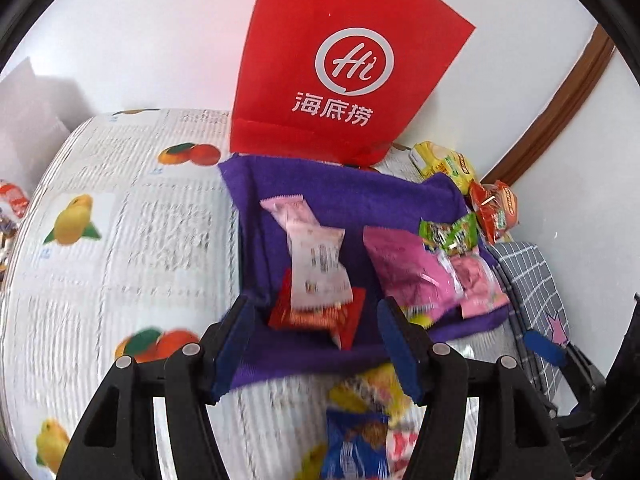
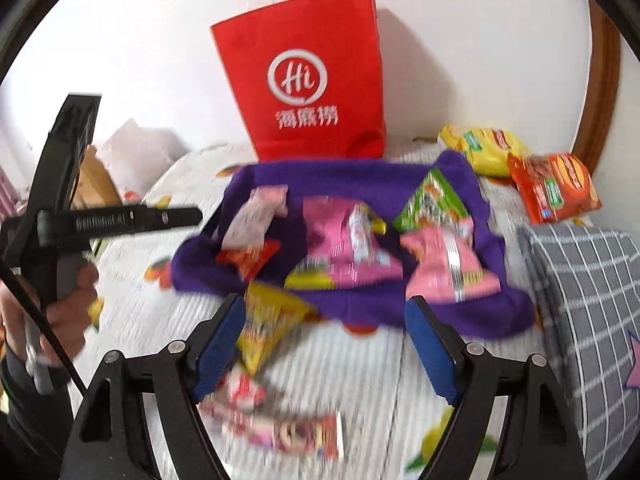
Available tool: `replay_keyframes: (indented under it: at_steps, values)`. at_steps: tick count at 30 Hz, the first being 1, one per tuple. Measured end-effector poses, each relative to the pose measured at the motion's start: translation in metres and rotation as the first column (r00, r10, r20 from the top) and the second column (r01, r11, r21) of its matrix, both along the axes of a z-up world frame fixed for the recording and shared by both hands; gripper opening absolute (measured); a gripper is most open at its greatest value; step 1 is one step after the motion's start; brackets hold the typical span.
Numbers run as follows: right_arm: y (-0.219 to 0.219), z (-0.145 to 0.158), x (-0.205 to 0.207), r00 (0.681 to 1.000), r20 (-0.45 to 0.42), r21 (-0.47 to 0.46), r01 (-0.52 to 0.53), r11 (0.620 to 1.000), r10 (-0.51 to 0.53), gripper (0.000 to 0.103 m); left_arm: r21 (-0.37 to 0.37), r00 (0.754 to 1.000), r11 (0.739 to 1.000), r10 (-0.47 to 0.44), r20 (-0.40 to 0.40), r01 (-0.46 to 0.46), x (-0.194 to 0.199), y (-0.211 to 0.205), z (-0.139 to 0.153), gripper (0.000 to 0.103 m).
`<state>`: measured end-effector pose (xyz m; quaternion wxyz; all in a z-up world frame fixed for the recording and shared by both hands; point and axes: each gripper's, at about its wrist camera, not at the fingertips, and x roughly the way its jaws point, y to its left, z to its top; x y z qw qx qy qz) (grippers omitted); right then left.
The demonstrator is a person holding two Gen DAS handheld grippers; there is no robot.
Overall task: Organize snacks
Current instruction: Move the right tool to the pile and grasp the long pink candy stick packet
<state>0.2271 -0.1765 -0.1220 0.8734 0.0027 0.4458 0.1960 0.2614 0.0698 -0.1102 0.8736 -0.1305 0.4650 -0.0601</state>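
Left wrist, left tongs [image 1: 316,344] released, red packet [image 1: 316,316] just beyond; right tongs [image 2: 326,344] released

paper bag [image 2: 308,80] upright at back against wall [image 2: 120,40], on table cover [image 2: 360,368]. cloth [image 2: 360,176] spread just before bag. on cloth: snack packets [image 2: 344,248] in rough row, left packet [image 2: 256,216] overlapping another packet [image 2: 248,262] nearer front. two larger packets [image 2: 520,168] right of bag, behind cloth's right corner. checked cushion [image 2: 588,280] right of cloth. loose packets [image 2: 272,412] on cover before cloth, nearest camera. person's hand [image 2: 68,304] at far left.
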Motion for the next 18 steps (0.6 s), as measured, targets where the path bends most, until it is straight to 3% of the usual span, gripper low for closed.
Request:
replay_keyframes:
  at_steps: [8, 18]
  values:
    - [-0.001, -0.014, -0.056, 0.996, -0.006, -0.070, -0.089, 0.994, 0.089, 0.078, -0.042, 1.000, 0.999, 0.015, -0.012, -0.015, -0.037, 0.000, 0.000, 0.062]
    - [0.028, -0.052, -0.080, 0.987, 0.005, -0.306, -0.152, 0.940, 0.161, 0.079, -0.009, 1.000, 1.000, 0.017, 0.007, -0.017, -0.074, 0.003, 0.010, 0.062]
